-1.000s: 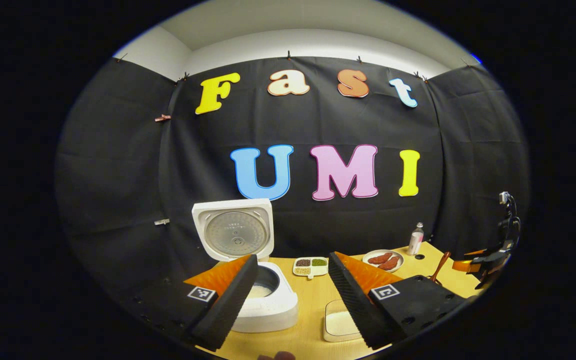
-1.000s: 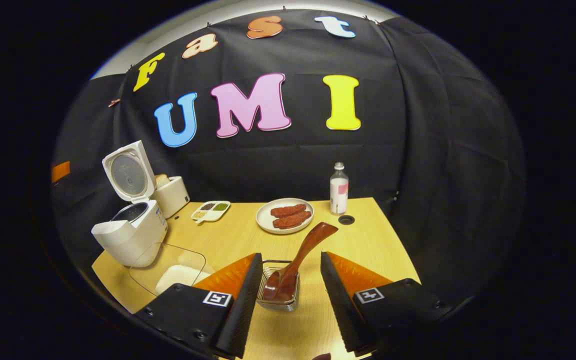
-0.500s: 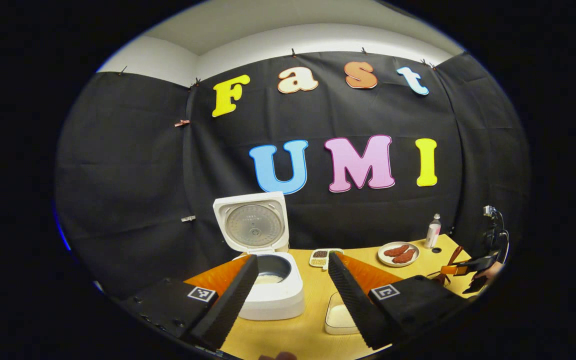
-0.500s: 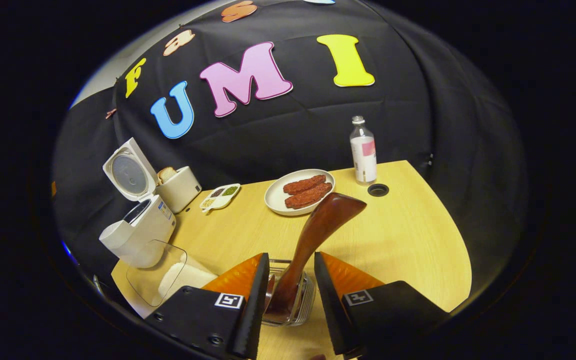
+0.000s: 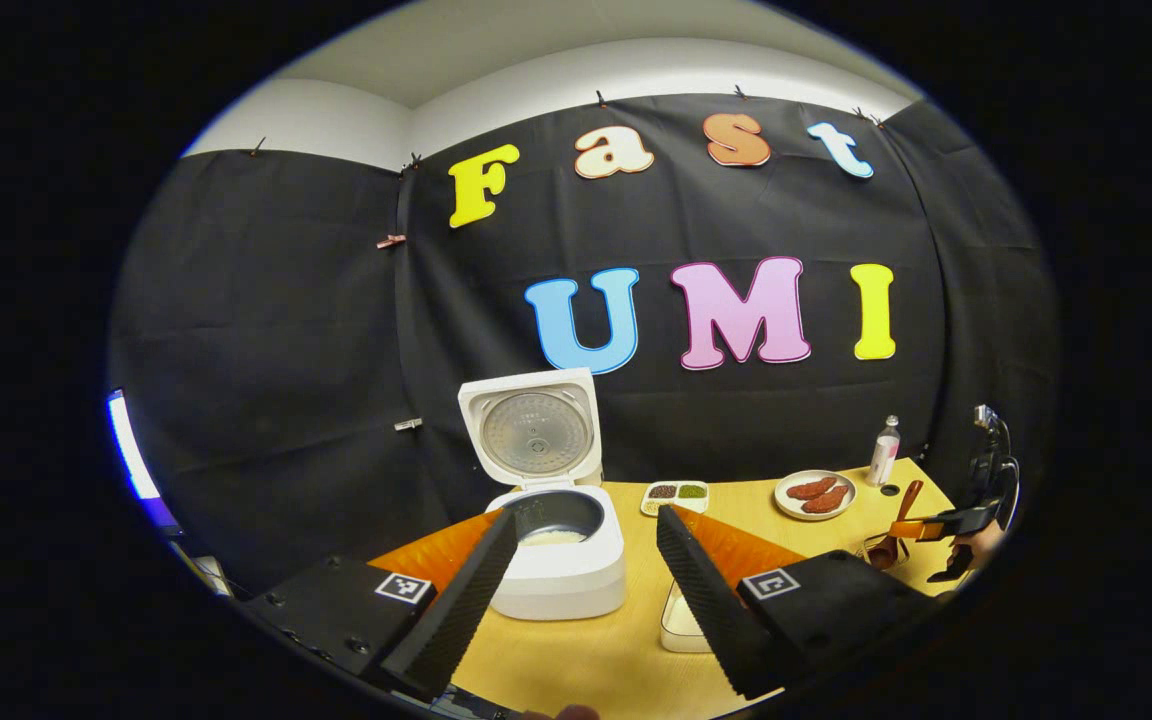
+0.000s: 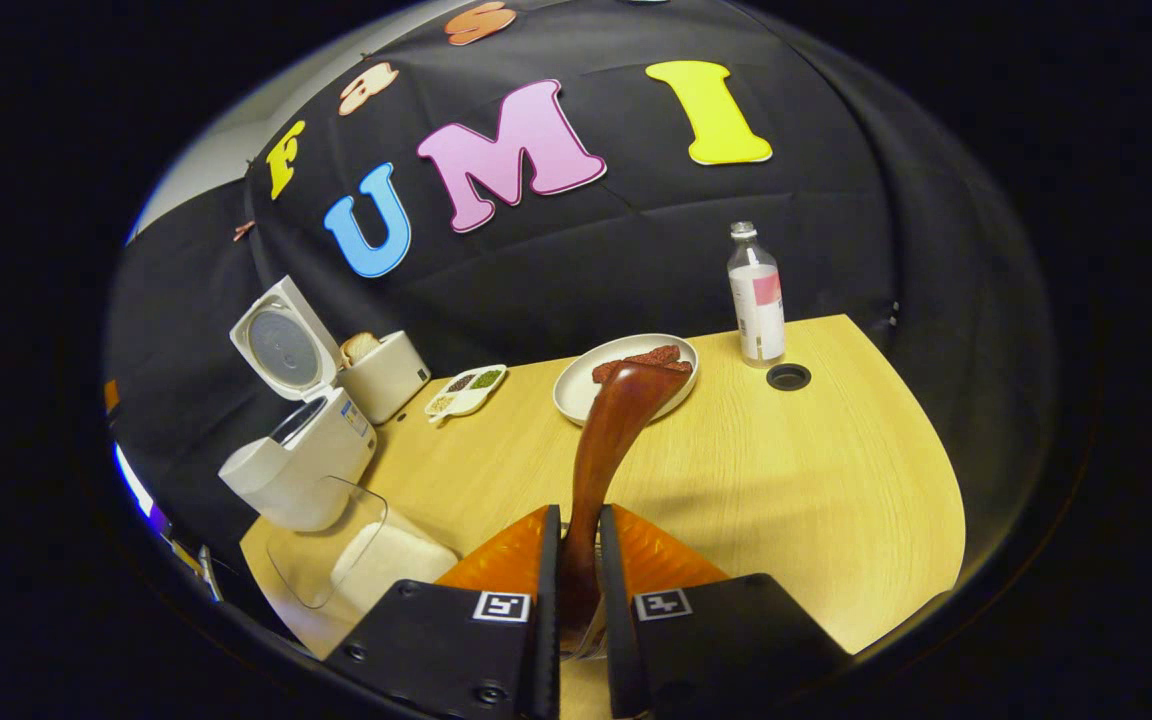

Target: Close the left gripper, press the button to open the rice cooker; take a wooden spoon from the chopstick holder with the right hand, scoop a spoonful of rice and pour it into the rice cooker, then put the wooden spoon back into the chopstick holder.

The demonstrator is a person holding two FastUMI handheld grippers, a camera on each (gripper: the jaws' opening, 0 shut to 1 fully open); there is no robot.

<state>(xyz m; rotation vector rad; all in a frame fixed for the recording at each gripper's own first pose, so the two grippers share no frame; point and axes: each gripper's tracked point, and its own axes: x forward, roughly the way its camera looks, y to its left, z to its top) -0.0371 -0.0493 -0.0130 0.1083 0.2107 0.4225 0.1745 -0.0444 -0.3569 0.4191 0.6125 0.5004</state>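
1. R gripper (image 6: pixel 576 580): fingers pinch 1 wooden spoon (image 6: pixel 608 430) by its handle, low over table (image 6: pixel 836 480).
2. L gripper (image 5: pixel 581 590): spread wide, holds nothing.
3. 1 rice cooker (image 5: pixel 558 545), lid up, at table's left.
4. 1 plate (image 6: pixel 576 395), 1 bottle (image 6: pixel 758 295).

White rice cooker (image 5: pixel 558 570); reddish-brown wooden spoon (image 6: pixel 608 430); pale yellow table (image 6: pixel 816 480).

Both grippers, left gripper (image 5: pixel 586 590) and right gripper (image 6: pixel 576 620), have black screwed bodies bearing square tags.
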